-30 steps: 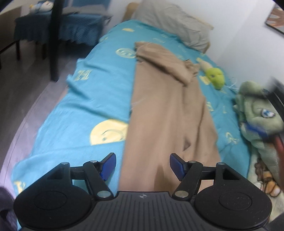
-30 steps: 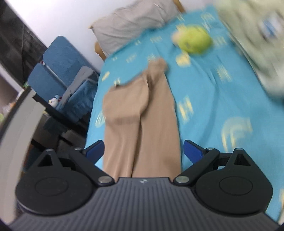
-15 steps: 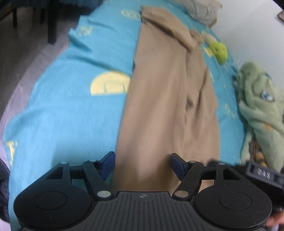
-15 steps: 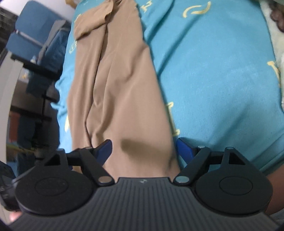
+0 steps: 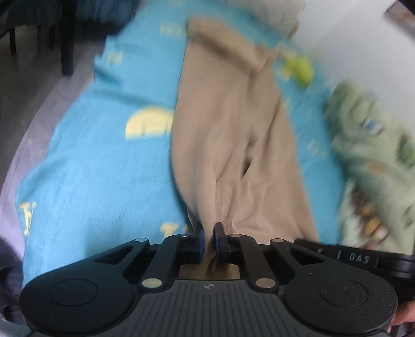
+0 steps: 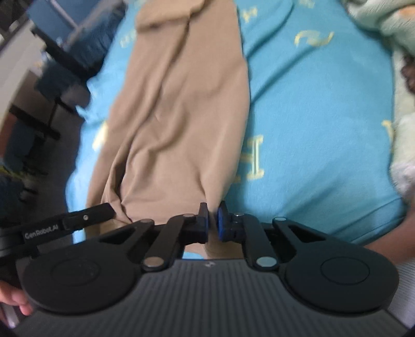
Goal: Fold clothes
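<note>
A long tan garment [image 5: 228,129] lies lengthwise down the blue bed sheet [image 5: 103,168]; its far end is folded over. My left gripper [image 5: 208,234] is at the garment's near edge on the left side, its jaws closing with a pinch of tan fabric pressed between the blue pads. In the right wrist view the same garment [image 6: 181,103] runs away from me, and my right gripper [image 6: 213,220] is shut on its near right corner. The fabric bunches into creases at both grips. The left wrist view is blurred.
A green plush toy [image 5: 368,134] and a small yellow-green toy [image 5: 301,70] lie on the bed to the right, a pillow [image 5: 280,15] at the far end. Dark furniture legs [image 5: 67,39] and blue chairs [image 6: 77,33] stand on the floor to the left.
Both grippers stood open above the garment; now both have come down to its near edge and closed on the fabric, which has gathered into folds there.
</note>
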Tool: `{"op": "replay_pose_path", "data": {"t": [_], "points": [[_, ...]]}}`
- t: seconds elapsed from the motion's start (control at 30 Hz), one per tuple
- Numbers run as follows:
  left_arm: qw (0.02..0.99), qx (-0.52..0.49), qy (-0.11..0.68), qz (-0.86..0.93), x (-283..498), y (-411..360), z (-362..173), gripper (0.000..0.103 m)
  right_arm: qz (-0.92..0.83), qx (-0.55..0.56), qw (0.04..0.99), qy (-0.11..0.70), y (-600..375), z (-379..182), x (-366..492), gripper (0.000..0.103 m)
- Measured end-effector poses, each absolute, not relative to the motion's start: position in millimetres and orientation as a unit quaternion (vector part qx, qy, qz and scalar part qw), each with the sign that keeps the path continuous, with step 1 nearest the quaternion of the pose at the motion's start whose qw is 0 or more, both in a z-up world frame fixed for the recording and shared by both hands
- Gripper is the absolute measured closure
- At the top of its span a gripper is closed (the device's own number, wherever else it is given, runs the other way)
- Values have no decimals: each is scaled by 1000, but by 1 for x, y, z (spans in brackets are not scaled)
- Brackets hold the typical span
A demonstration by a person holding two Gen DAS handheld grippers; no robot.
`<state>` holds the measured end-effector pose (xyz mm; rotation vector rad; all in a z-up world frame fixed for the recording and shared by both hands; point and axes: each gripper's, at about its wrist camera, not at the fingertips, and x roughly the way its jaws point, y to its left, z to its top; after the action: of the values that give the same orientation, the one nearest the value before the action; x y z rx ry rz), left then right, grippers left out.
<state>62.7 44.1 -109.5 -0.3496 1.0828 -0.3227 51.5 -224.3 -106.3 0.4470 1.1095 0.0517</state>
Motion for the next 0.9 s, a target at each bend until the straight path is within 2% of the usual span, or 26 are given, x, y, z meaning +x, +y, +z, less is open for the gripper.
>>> {"op": "replay_pose_path", "data": {"t": [0.13,0.3,0.6,0.73,0.9], "points": [[855,-241,427,-169,35,58,-60,96,41,238,856,457,-245,-69,24,94],[876,-277,355,-175,0,56,-11,96,59,261,882,387,-267,-25,-9,97],[891,-263,308,-206,-95,57,33,96,95,284,901,315,-301,20,-71,97],[906,-245,283,-197,-96,54,54,96,107,289,902,302,-302,29,-65,97],[920,-203,272,-195,-48,36,72,96,91,280,908,297,-303,35,-18,97]]}}
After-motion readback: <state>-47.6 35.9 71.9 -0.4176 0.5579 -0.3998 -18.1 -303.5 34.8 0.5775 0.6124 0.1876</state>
